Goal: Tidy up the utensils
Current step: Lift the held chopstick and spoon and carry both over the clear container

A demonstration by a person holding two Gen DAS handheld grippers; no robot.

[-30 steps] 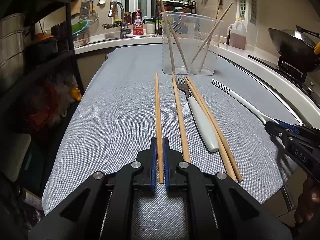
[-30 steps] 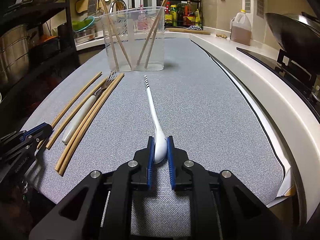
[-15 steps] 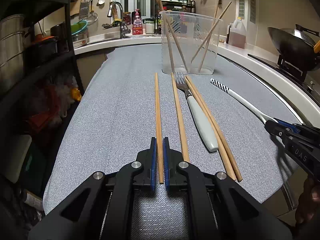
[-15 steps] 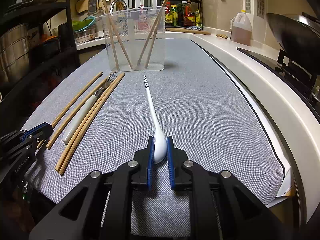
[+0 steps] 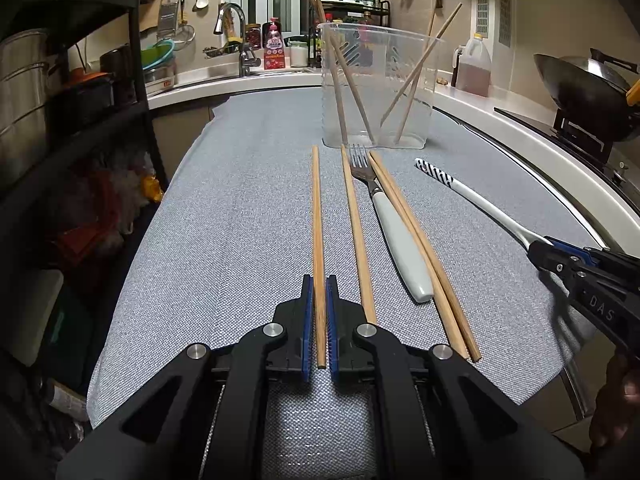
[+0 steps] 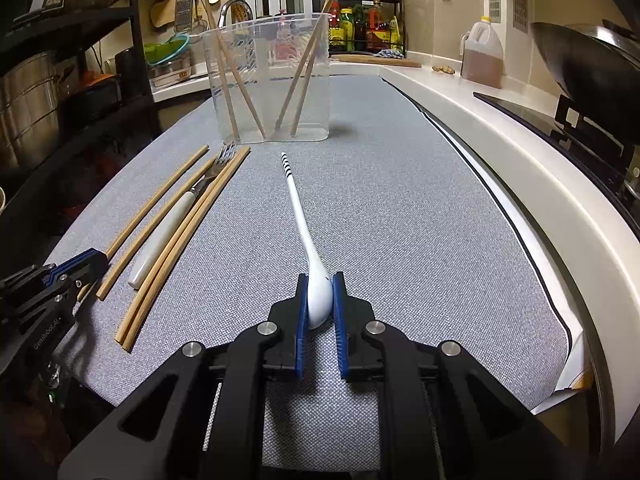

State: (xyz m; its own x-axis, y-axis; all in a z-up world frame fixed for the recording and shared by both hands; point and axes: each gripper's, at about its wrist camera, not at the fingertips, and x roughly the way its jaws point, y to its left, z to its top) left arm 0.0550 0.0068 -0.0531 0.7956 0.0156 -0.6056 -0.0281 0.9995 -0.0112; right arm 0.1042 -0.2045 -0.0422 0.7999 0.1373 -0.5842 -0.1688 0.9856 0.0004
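My left gripper (image 5: 319, 284) is shut on the near end of a wooden chopstick (image 5: 317, 216) that lies on the grey mat (image 5: 240, 220). Beside it lie another chopstick (image 5: 356, 224), a white-handled fork (image 5: 394, 232) and a pair of chopsticks (image 5: 416, 240). My right gripper (image 6: 320, 280) is shut on the bowl of a white spoon (image 6: 298, 208) with a striped handle tip, resting on the mat. A clear plastic container (image 6: 268, 80) holding several chopsticks stands at the far end of the mat. In the left wrist view, the right gripper (image 5: 538, 246) shows at the right edge.
A white counter edge (image 6: 500, 152) runs along the right, with a wok (image 6: 592, 60) on a stove and a jug of brown liquid (image 6: 482, 54). A dark shelf rack (image 5: 80, 100) with pots stands on the left. A sink and bottles sit behind the container.
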